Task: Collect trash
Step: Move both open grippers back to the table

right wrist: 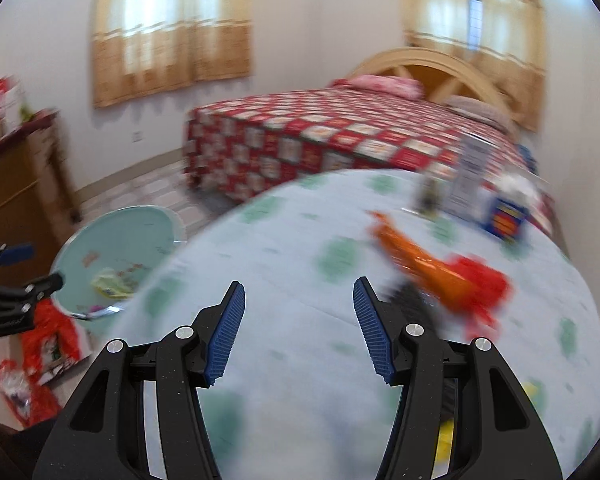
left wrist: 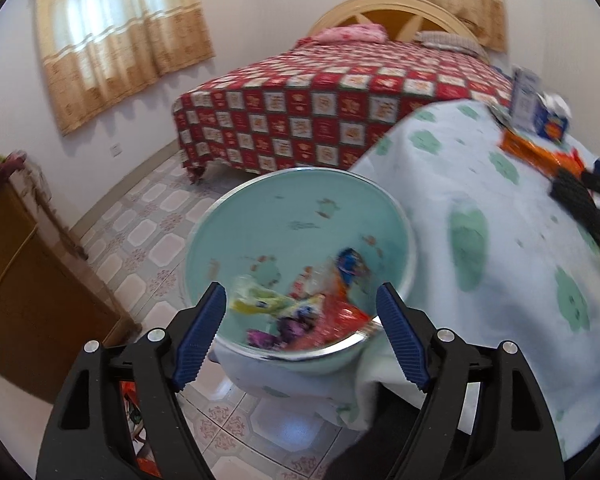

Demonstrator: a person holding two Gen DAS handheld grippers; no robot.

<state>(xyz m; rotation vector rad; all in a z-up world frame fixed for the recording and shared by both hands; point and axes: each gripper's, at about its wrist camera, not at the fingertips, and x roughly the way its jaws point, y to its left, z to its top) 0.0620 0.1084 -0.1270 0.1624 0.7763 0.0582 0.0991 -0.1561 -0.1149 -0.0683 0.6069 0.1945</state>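
A teal trash bin stands on the floor against the table's edge, with several colourful wrappers lying in it. My left gripper hangs open over the bin, its pads touching nothing. The right gripper is open above the pale, green-patterned tablecloth, nothing between its fingers. To its right on the table lie an orange wrapper and a red wrapper. In the right wrist view the bin and the left gripper show at far left. The orange wrapper also appears in the left wrist view.
At the table's far side stand a blue box and a white carton. A bed with a red checked cover lies beyond, a wooden cabinet to the left. Red bags lie on the tiled floor.
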